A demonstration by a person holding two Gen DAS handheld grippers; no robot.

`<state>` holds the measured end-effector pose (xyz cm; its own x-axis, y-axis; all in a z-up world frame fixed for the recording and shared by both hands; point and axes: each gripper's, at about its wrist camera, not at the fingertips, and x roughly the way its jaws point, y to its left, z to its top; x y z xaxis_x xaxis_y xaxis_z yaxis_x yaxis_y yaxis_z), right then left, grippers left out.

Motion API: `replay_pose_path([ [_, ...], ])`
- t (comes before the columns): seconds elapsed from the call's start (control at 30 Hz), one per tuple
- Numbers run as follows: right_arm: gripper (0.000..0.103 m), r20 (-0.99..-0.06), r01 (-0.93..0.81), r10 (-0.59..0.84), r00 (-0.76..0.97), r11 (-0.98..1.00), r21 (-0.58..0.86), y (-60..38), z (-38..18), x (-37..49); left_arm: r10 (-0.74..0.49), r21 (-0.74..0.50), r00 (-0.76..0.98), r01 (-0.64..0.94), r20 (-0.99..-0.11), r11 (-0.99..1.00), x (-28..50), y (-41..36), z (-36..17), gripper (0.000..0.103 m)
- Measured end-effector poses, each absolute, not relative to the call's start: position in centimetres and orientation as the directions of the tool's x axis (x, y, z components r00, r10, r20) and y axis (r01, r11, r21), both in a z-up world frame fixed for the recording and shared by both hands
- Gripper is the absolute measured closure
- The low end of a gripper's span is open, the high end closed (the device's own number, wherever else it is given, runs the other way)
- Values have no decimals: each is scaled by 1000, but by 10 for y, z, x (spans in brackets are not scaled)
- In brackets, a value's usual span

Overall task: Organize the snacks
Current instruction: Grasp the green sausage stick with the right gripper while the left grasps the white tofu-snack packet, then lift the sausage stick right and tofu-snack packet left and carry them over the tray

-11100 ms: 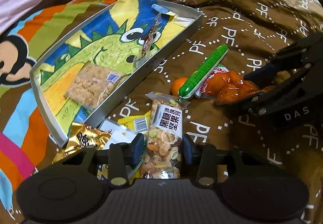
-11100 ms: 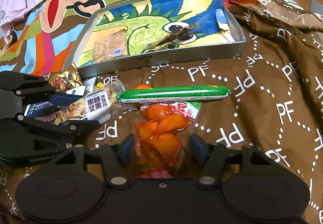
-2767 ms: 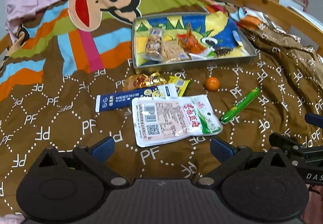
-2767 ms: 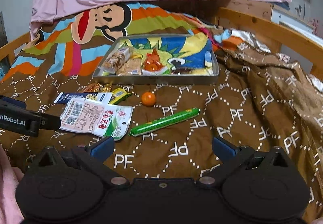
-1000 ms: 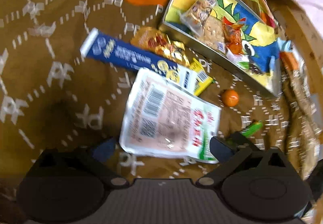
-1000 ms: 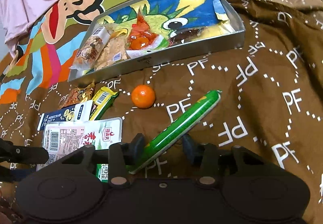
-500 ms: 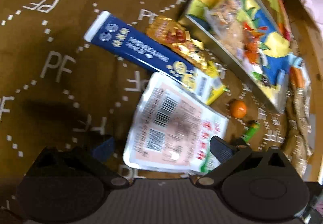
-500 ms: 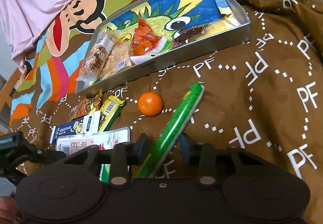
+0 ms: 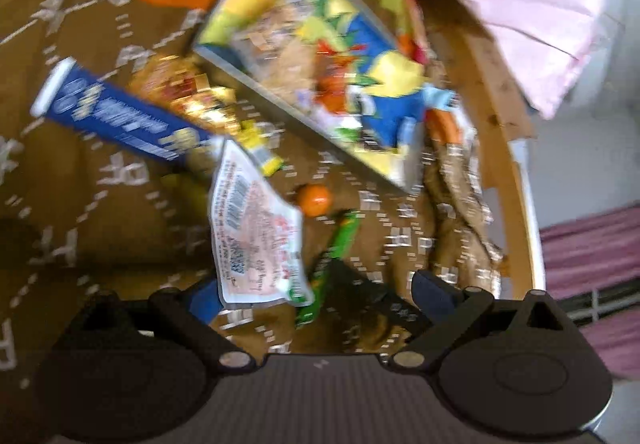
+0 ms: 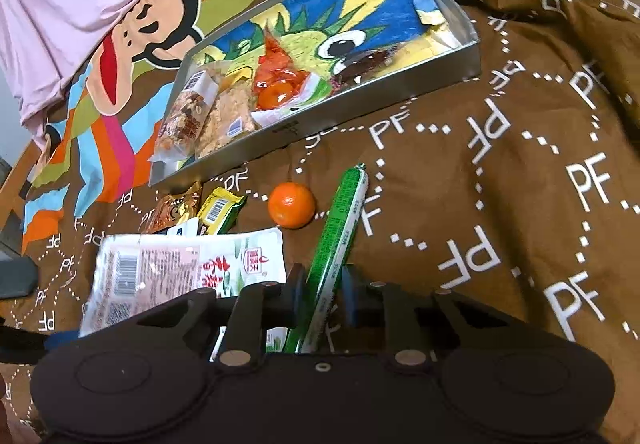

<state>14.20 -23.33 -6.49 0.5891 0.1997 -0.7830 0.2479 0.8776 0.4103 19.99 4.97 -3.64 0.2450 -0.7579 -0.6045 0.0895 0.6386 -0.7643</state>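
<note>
Right gripper point(image 10: 322, 294) clamped on green sausage stick point(image 10: 340, 228), jaws just closing. Left gripper point(image 9: 312, 294) apart, blurred, probably empty. Lift stick level, clear orange point(image 10: 291, 205), lay inside tray point(image 10: 360, 112).

The left wrist view is smeared with motion blur, so the print on the blue box point(image 9: 120, 116) and the white pouch point(image 9: 256, 232) can't be read there, and the snacks inside the tray point(image 9: 280, 100) melt into coloured blobs. In the right wrist view the lower end of the green sausage stick point(image 10: 340, 228) disappears between the right tool's point(image 10: 322, 298) pads and behind its black body. That same body covers the near edge of the white pouch. The blue box is almost fully hidden under the pouch. The bed point(image 10: 520, 164) runs off every picture edge.
</note>
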Motion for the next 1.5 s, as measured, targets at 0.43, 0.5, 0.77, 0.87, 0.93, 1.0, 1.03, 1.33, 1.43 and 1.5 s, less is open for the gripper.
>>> replay_pose_path([
  [0.43,77,-788,239,202,582,884,403,-230,-68,144,-695,-690,265,130,-668,712,218,6,-51,9],
  [0.5,76,-789,224,198,582,893,390,-227,-69,145,-672,-671,267,110,-691,734,220,6,-57,11],
  [0.77,75,-797,143,149,585,949,282,-206,-70,147,-575,-569,278,108,-770,815,214,1,-64,66],
  [0.87,77,-797,137,142,587,953,270,-205,-69,146,-558,-534,284,165,-780,829,208,-8,-59,72],
  [0.93,77,-796,142,147,587,949,280,-207,-70,146,-528,-490,297,199,-796,849,204,-15,-57,74],
  [1.0,76,-797,140,151,585,949,283,-208,-71,146,-511,-467,300,209,-806,859,205,-19,-57,74],
  [1.03,75,-798,138,152,583,950,282,-207,-72,147,-509,-468,296,202,-808,860,206,-19,-59,74],
  [1.33,69,-793,111,134,595,963,246,-198,-78,147,-522,-521,285,85,-804,849,216,-12,-75,62],
  [1.43,73,-793,91,111,600,975,205,-193,-78,145,-508,-506,297,90,-808,858,216,-14,-76,64],
  [1.5,75,-791,80,98,604,980,183,-190,-78,144,-485,-483,314,90,-816,871,215,-14,-74,69],
])
